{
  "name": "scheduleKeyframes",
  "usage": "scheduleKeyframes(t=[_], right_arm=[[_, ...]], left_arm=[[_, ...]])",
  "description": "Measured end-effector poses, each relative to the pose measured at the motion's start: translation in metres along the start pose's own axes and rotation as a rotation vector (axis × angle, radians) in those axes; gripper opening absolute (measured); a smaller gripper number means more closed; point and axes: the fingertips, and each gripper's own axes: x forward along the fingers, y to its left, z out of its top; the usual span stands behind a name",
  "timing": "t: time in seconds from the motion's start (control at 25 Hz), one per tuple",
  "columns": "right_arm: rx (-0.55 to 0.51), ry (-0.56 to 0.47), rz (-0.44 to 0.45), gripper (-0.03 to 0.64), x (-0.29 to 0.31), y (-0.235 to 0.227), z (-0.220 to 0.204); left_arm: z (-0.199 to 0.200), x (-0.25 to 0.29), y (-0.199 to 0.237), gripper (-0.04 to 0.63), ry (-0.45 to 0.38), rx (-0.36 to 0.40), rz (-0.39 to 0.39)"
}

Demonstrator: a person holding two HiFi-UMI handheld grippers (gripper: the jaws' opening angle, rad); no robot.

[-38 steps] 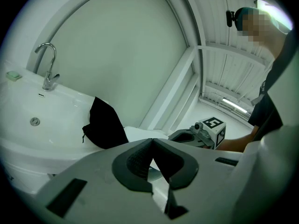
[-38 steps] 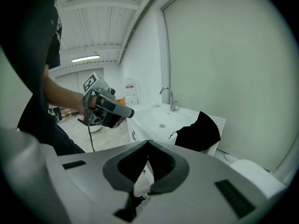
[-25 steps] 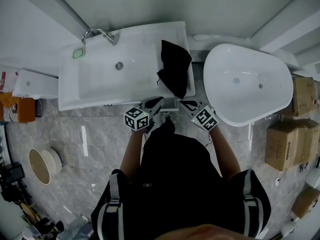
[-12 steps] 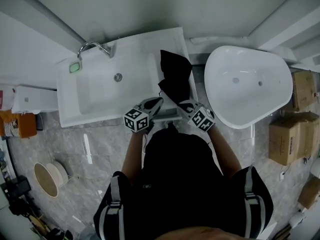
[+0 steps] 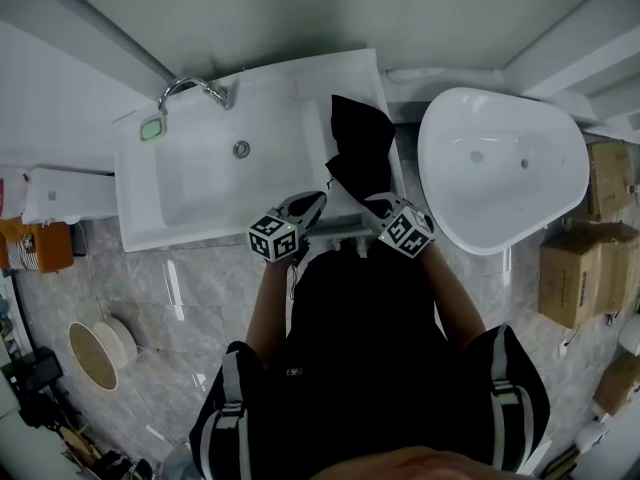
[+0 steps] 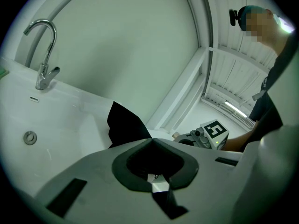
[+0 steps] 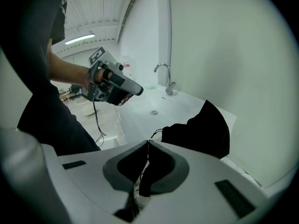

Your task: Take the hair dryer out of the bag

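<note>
Where the bag [image 7: 205, 132] lies, the right hand-held gripper [image 7: 148, 143] is just beside.

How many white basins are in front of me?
2: the rectangular sink with the faucet at left, the oval basin at right. Others may lie outside view.

On the right end of the sink [image 5: 200, 183] lay the bag [image 5: 362, 156] — faucet [image 5: 192, 90] at the back left, tub [image 5: 505, 173] to the right, boxes [image 5: 582, 268] beyond.

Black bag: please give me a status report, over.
Both shut and empty: left gripper, right gripper. Near them, black bag lies on right edge of sink; hair dryer not visible. Nothing in the way.
</note>
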Motion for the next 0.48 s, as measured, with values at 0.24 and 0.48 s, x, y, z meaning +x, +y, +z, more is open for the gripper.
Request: scheduleKeyframes(t=[0.24, 0.48], right_arm=[[-0.009, 0.026, -0.067, 0.06, 0.007, -0.008, 0.005], [-0.126, 0.15, -0.19, 0.23, 0.025, -0.028, -0.002]], left_arm=[[-0.002, -0.01, 0.001, 0.015, 0.002, 0.005, 0.016], [0.004, -0.02, 0.008, 0.015, -0.046, -0.005, 0.064]])
